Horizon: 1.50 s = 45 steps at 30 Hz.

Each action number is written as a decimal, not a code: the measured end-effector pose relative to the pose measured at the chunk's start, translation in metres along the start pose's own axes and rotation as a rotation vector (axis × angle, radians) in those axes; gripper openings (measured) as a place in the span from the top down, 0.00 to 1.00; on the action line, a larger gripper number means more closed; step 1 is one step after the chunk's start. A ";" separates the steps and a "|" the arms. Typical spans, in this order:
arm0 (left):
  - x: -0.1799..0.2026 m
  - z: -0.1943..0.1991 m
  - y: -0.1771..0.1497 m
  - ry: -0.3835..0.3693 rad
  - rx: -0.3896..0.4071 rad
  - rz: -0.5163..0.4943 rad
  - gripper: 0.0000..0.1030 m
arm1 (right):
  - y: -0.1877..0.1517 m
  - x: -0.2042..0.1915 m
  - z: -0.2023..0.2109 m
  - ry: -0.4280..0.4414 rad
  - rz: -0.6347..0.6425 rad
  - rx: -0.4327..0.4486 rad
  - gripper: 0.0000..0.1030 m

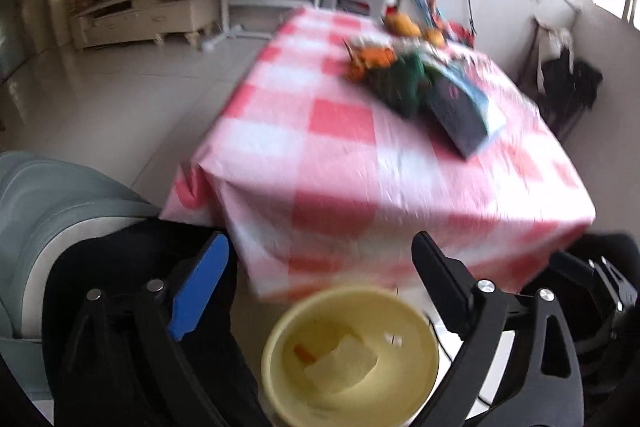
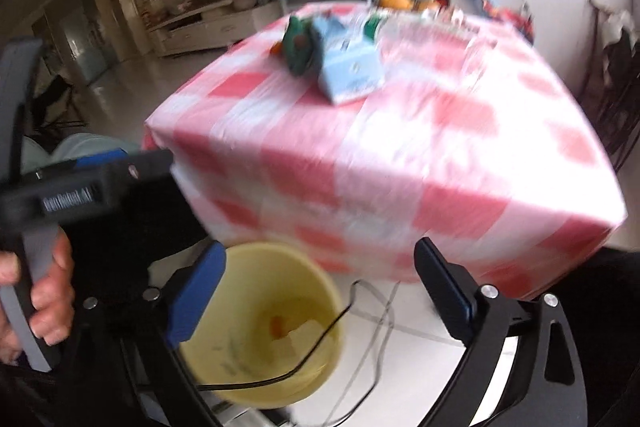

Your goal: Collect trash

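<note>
A yellow bin (image 1: 412,339) stands on the floor just in front of the table, and pale paper scraps (image 1: 340,359) with an orange bit lie in its bottom. My left gripper (image 1: 320,239) hangs open over the bin with nothing between its fingers. In the right wrist view my right gripper (image 2: 320,245) is open and empty too, above the same bin (image 2: 248,275). On the red-and-white checked tablecloth (image 1: 340,155) lie a green bag (image 1: 404,83), a dark box (image 1: 456,111) and an orange wrapper (image 1: 370,61). The right wrist view shows the green bag (image 2: 298,45) and a light blue carton (image 2: 350,71).
A grey-green sofa arm (image 1: 48,195) is at the left. A hand (image 2: 48,291) grips the other gripper's handle beside the bin. A black cable (image 2: 320,343) crosses the bin's mouth, and pale cables (image 2: 376,307) lie on the tiled floor. Oranges (image 1: 404,23) sit at the table's far end.
</note>
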State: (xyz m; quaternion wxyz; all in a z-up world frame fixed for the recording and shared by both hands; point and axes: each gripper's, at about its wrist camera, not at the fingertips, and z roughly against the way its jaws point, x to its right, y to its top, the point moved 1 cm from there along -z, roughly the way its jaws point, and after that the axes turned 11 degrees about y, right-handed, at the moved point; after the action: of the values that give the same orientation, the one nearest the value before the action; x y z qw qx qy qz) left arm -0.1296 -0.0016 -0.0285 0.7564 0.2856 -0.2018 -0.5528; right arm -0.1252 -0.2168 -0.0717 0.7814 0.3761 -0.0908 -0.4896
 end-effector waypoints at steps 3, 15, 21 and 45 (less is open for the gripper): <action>-0.006 -0.002 0.000 -0.009 -0.001 0.040 0.12 | 0.000 -0.004 -0.003 -0.020 0.024 -0.005 0.09; 0.005 0.000 -0.008 -0.001 0.034 -0.006 0.10 | -0.008 -0.015 -0.006 -0.036 0.108 -0.039 0.08; 0.005 0.000 -0.007 -0.003 0.035 -0.006 0.09 | -0.009 -0.014 -0.006 -0.040 0.097 -0.044 0.08; 0.013 0.000 -0.006 -0.031 0.032 -0.003 0.08 | -0.013 -0.020 -0.014 -0.066 0.137 -0.083 0.08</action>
State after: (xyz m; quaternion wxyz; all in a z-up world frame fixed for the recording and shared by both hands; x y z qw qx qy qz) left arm -0.1298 -0.0154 -0.0331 0.7476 0.2895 -0.2220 -0.5550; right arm -0.1368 -0.1962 -0.0855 0.8245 0.3200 -0.1215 -0.4506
